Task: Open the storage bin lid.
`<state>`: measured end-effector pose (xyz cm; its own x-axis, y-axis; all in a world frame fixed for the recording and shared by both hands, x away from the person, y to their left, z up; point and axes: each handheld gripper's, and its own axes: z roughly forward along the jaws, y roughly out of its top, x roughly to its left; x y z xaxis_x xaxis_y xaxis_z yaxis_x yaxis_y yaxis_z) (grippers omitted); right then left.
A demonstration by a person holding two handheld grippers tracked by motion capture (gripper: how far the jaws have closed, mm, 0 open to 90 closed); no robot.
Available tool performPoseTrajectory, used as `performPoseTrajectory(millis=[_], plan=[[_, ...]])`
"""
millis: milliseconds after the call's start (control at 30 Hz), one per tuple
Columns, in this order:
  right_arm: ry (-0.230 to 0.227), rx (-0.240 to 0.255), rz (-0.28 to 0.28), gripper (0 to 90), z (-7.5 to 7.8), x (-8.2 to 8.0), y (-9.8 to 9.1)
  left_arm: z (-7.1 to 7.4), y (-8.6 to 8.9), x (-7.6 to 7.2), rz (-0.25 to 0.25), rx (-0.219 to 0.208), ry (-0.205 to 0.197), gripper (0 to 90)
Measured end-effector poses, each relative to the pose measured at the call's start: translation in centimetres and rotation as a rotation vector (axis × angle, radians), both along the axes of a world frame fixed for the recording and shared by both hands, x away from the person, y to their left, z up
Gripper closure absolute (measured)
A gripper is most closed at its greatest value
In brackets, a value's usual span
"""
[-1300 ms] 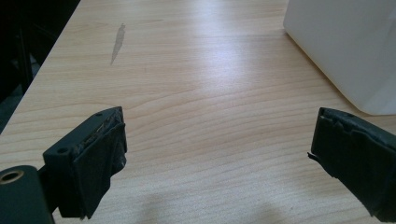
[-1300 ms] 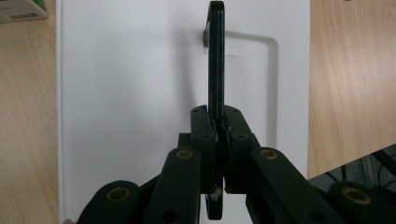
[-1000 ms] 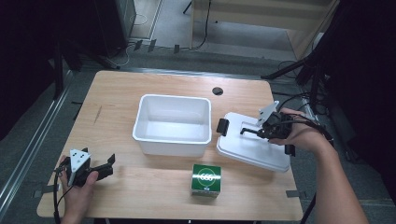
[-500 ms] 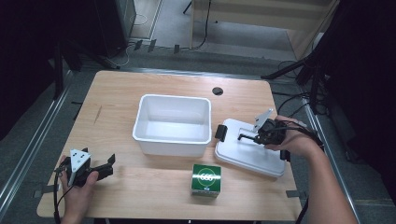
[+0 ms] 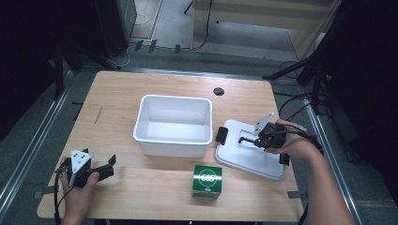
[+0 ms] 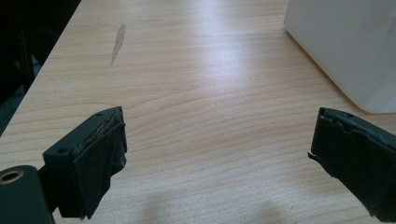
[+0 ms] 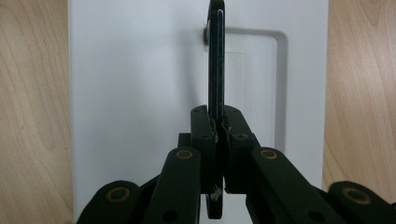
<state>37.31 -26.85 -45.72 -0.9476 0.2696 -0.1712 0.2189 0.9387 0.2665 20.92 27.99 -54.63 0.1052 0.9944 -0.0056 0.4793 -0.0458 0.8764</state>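
Note:
A white lid (image 5: 248,157) lies just right of the white bin (image 5: 172,98), flat or nearly so on the table. My right gripper (image 5: 256,139) is shut on the lid's black handle (image 5: 245,139). In the right gripper view the thin handle (image 7: 216,56) stands upright, pinched between the pads of my right gripper (image 7: 217,123), with the lid (image 7: 135,70) behind it. My left gripper (image 5: 111,166) rests at the table's front left, open with nothing between its fingers. Seen along its own jaws, the left gripper (image 6: 217,144) faces bare wood, with the bin's wall (image 6: 345,46) at the right.
A green box (image 5: 207,180) with a white logo stands near the front edge, between bin and lid. A black latch (image 5: 220,135) sits on the lid's left end. A round cable hole (image 5: 218,91) lies behind the bin. Cables trail off the table's right side.
My right hand has come down and slightly toward the front with the lid, bringing it lower onto the table. The left gripper has stayed where it was.

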Motion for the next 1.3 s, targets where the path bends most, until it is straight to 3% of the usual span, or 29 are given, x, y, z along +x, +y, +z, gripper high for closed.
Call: performPoseTrajectory(millis=[133, 200, 300, 533, 600, 933, 1300], plan=[[0.012, 0.002, -0.005, 83.6, 0.1, 0.0, 0.1, 0.0, 0.0, 0.0, -0.001, 0.0, 0.001, 4.2], [0.012, 0.013, -0.011, 68.5, 0.3, 0.0, 0.1, 0.0, 0.0, 0.0, -0.001, 0.001, 0.001, 4.2], [0.013, 0.041, -0.025, 53.3, 1.0, -0.2, 0.2, 0.0, 0.0, 0.0, -0.001, 0.003, -0.001, 4.2], [0.019, 0.035, -0.021, 27.7, 2.5, -0.8, 1.0, 0.0, 0.0, -0.1, 0.002, -0.001, -0.009, 4.2], [0.043, 0.035, -0.033, 20.0, 2.8, -0.9, 1.3, 0.0, 0.1, -0.1, 0.0, -0.001, -0.007, 4.2], [0.05, 0.04, -0.035, 2.2, 4.0, -2.4, 2.4, 0.0, 0.1, -0.1, -0.002, -0.005, -0.008, 4.2], [-0.006, 0.037, -0.002, 0.0, 5.3, -5.1, 3.7, 0.1, 0.2, 0.0, -0.004, -0.013, -0.009, 4.2]])
